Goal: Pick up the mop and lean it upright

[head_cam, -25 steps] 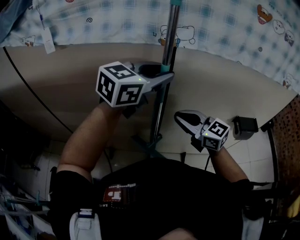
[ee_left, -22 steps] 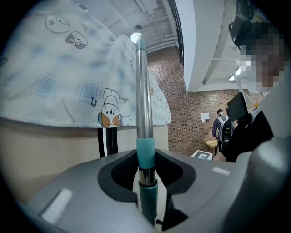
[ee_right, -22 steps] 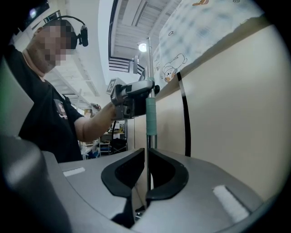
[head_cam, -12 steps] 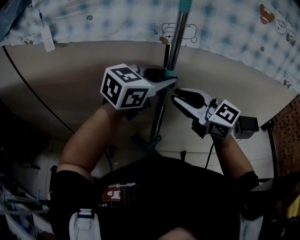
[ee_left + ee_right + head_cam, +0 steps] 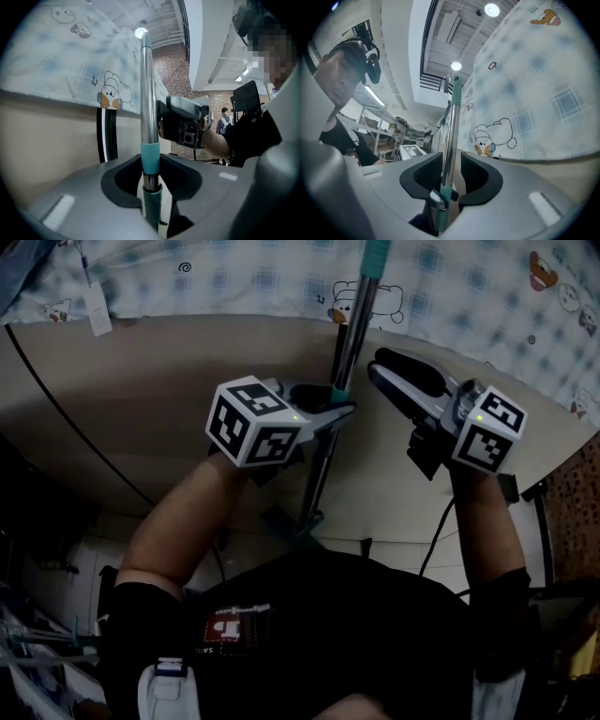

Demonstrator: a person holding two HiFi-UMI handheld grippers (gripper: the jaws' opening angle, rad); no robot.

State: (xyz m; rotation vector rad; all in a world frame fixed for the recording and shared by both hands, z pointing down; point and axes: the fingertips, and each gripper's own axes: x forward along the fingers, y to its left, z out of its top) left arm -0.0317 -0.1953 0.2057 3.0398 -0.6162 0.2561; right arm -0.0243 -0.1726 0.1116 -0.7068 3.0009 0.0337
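The mop pole, silver with teal bands, stands nearly upright against a cartoon-print sheet. Its dark foot rests on the floor below. My left gripper is shut on the pole just under a teal collar, and the pole rises straight out of its jaws. My right gripper is at about the same height, just right of the pole. Its jaws are opening. In the right gripper view the pole lines up with the gap of that gripper, and the pads stand clear of it on both sides.
A blue-checked sheet hangs over a beige panel behind the mop. A black cable crosses the panel at left. A brick-patterned surface is at the right. Shelving and a distant person are in the background.
My right gripper has risen from low at the right to beside the pole, and its jaws have spread. The left gripper keeps its hold and has barely moved.
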